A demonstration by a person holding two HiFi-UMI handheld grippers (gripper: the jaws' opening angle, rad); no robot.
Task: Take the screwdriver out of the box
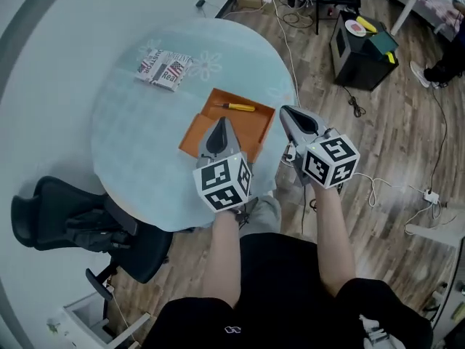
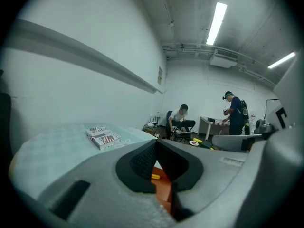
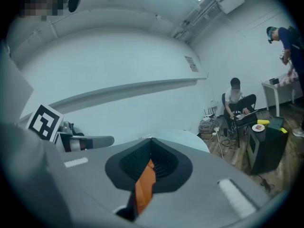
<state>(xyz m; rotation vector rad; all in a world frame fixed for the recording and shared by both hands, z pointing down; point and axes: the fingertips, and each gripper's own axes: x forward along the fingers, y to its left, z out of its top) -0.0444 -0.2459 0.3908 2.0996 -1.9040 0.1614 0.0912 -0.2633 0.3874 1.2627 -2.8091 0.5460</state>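
Overhead, the slim yellow-handled screwdriver (image 1: 238,107) lies in the shallow orange box (image 1: 251,128), with the left gripper (image 1: 222,126) over its near edge and the right gripper (image 1: 288,115) just beside it. The left gripper view shows empty jaws pressed together. The right gripper view shows the same, so arriving unopened would probably shove the tool or the box.

One round table (image 1: 131,122). On it, one orange box (image 1: 195,135) at the 5 o'clock edge, with one screwdriver (image 1: 240,107) inside. Two printed packs (image 1: 166,69), stacked, at 11 o'clock.

Two grippers: the left gripper (image 1: 222,122) and the right gripper (image 1: 285,111), each with one marker cube, two in all (image 1: 223,182) (image 1: 330,160).

One black chair (image 1: 73,224) at 8 o'clock from the table. One black cabinet (image 1: 361,53) at 2 o'clock, with one plate (image 1: 355,27) on top.

Two people in the left gripper view: one seated (image 2: 180,120), one standing (image 2: 233,113). Two ceiling lights (image 2: 216,23) (image 2: 281,61).
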